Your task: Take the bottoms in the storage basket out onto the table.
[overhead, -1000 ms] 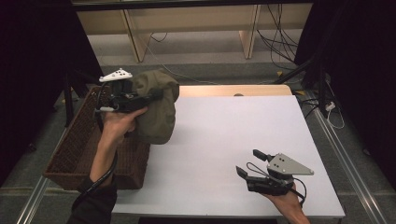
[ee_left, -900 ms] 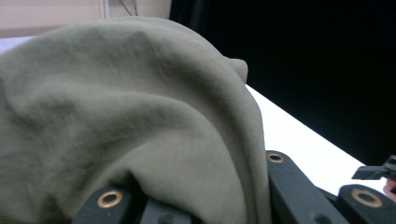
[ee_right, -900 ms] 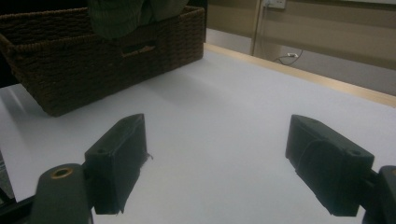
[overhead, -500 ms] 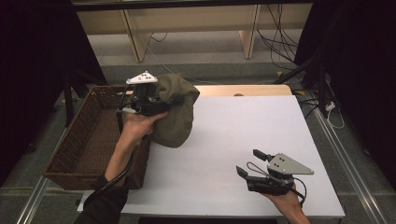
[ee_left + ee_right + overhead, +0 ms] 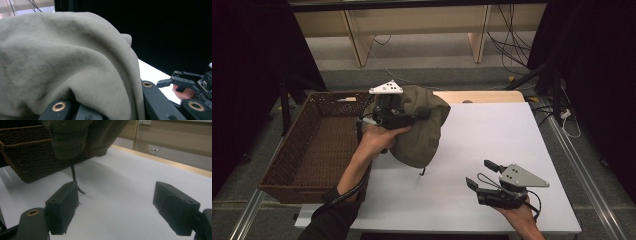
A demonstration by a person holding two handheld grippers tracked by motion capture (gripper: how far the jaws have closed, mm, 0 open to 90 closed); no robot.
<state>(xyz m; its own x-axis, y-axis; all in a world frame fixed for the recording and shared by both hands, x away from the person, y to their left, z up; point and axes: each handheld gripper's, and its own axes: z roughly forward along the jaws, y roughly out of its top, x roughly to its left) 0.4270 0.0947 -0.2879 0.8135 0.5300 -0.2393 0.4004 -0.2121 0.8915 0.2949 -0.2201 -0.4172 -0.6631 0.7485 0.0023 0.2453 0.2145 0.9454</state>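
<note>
An olive-green garment (image 5: 424, 137) hangs bunched from my left gripper (image 5: 424, 114), which is shut on its upper folds above the left part of the white table (image 5: 497, 130). In the left gripper view the cloth (image 5: 62, 62) drapes over both jaws and hides their tips. A ribbed cuff (image 5: 70, 143) and a dark cord (image 5: 73, 176) dangle down toward the tabletop. My right gripper (image 5: 478, 173) rests low near the table's front right, open, with nothing between its jaws (image 5: 115, 205).
A brown wicker basket (image 5: 287, 165) stands at the table's left edge, and its side (image 5: 27, 162) rises just behind the hanging cloth. Wooden shelf legs and cables lie on the floor beyond the table's far edge.
My left hand has carried the garment to the right, from above the basket to above the table's left part. The right gripper has stayed put.
</note>
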